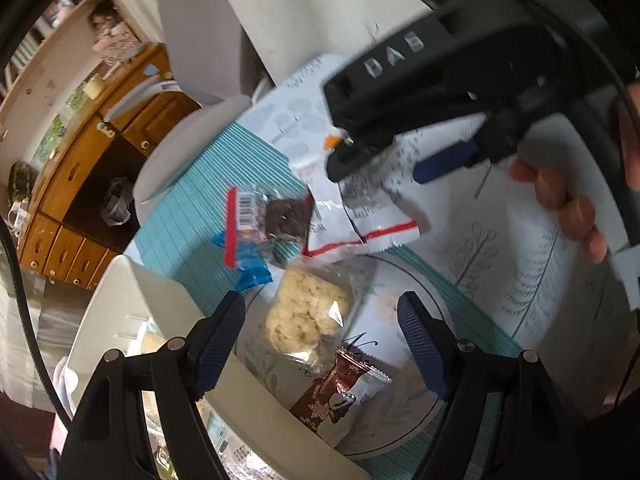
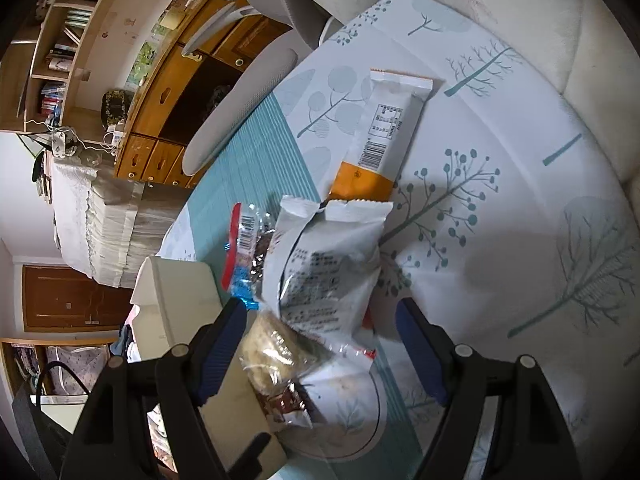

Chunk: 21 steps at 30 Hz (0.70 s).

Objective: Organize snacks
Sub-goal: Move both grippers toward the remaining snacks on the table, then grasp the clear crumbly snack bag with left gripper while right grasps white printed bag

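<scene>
Snack packets lie in a pile on the patterned tablecloth. A clear pack of pale rice crisp (image 1: 306, 312) (image 2: 276, 352) sits between the fingers of my open, empty left gripper (image 1: 322, 344). Beside it are a dark red packet (image 1: 336, 396), a brown snack in clear wrap with a red strip (image 1: 280, 216), a blue wrapper (image 1: 250, 264) and a white printed bag (image 1: 360, 208) (image 2: 328, 264). My right gripper (image 2: 320, 340) (image 1: 384, 160) hovers open just above the white bag. An orange-and-white bar (image 2: 380, 136) lies farther off.
A white storage box (image 1: 132, 312) (image 2: 176, 296) stands at the left, with packets inside. A white chair back (image 2: 240, 108) and wooden drawers (image 2: 160, 92) lie beyond the table edge. A hand (image 1: 560, 200) holds the right gripper.
</scene>
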Motion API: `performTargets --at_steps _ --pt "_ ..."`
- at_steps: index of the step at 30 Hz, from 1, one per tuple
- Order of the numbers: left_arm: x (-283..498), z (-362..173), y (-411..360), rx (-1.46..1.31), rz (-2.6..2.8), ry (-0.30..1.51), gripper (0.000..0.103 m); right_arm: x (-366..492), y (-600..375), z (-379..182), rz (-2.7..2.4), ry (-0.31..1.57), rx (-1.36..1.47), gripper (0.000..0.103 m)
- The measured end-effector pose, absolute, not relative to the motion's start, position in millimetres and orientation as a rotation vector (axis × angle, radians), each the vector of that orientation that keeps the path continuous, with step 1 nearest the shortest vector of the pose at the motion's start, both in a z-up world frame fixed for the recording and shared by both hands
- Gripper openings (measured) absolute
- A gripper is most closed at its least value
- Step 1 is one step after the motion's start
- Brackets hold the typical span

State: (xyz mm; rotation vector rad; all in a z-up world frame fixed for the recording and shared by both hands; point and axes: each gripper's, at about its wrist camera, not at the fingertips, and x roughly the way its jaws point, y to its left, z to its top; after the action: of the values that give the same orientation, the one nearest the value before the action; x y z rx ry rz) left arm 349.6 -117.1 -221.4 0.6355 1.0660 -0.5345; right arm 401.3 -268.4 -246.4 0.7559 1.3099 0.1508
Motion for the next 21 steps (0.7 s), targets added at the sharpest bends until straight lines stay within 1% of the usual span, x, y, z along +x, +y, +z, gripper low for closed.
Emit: performTargets --at_steps 13,21 --pt "373.7 -264.0 -131.9 0.735 -0.513 1.176 0.077 421.5 -263.3 -256.9 0.227 1.298 0.669 0.078" --pt "392.6 -280.9 -128.4 0.697 -0.502 1.268 0.077 429.3 -257.9 -265.3 0.283 1.326 0.645 0.077"
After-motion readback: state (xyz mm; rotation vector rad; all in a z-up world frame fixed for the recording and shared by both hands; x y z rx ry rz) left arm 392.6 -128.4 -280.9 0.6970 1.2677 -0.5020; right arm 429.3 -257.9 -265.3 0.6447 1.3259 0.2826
